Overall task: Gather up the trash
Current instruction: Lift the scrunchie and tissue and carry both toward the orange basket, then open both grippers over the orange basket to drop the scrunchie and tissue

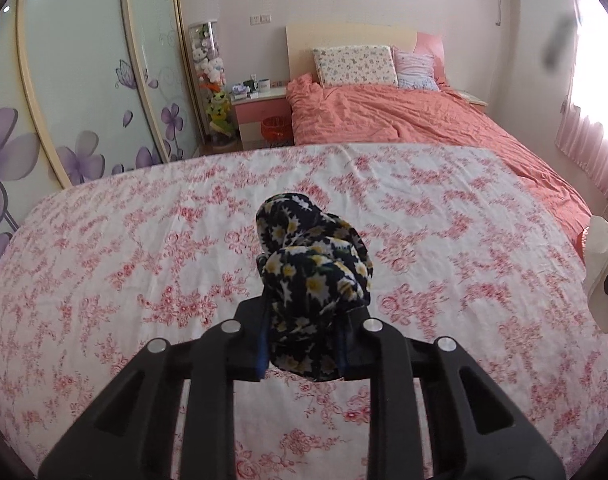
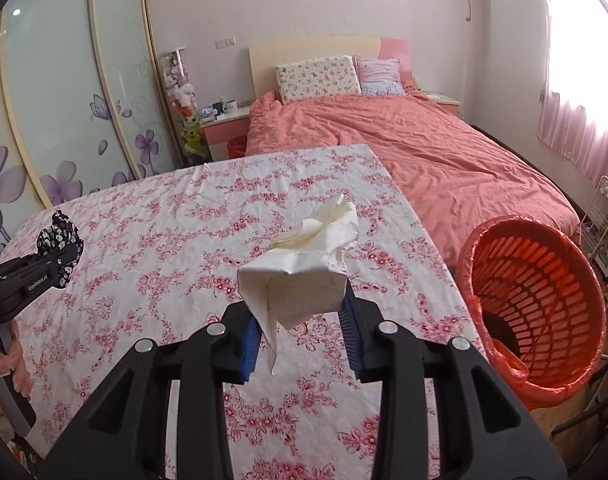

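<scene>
**Two items held above the flowered table**

At the far left of the right wrist view, a hand (image 2: 7,364) is seen wrapped around the handle of the left gripper (image 1: 304,336), cut off by the frame edge. That gripper is pitched downward, and a dark daisy-print cloth (image 1: 314,280) is clamped tightly between its pads, clear of the flowered tablecloth (image 1: 143,240). Further right, the right gripper (image 2: 301,336) is likewise angled down, its fingers closed on a white crumpled tissue pack (image 2: 304,268). Just beside the table's right edge, an orange lined basket (image 2: 536,300) is tilted toward the camera; its base is hidden.
</scene>
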A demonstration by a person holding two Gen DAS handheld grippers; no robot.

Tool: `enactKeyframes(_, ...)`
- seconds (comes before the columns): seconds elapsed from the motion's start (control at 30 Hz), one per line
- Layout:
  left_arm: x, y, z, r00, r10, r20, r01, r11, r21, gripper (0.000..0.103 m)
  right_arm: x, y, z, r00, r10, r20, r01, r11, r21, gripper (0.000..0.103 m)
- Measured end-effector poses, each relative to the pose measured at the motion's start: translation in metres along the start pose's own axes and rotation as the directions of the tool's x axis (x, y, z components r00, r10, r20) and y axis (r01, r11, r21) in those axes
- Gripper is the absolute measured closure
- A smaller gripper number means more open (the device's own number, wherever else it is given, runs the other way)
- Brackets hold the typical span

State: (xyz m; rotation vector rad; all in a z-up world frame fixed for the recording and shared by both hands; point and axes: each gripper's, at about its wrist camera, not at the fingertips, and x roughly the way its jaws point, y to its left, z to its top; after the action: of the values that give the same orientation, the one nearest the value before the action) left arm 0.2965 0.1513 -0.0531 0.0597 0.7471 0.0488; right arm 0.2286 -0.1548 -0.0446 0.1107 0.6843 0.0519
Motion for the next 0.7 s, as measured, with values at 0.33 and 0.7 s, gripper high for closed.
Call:
enactKeyframes(0.33,-0.058,-0.043,0.016,0.994,-0.064,0.09,0.061,0.997,0.037,0.079,-0.04,-0.028,0.005,0.997,0.01,0.079,-0.013,1.0,0.028,0.068)
enactKeyframes(0.7,-0.104,-0.129,0.024,0.964,-0.231,0.132,0.215,0.968,0.126,0.079,-0.074,-0.081,0.009,0.988,-0.021,0.153,0.01,0.997,0.073,0.068)
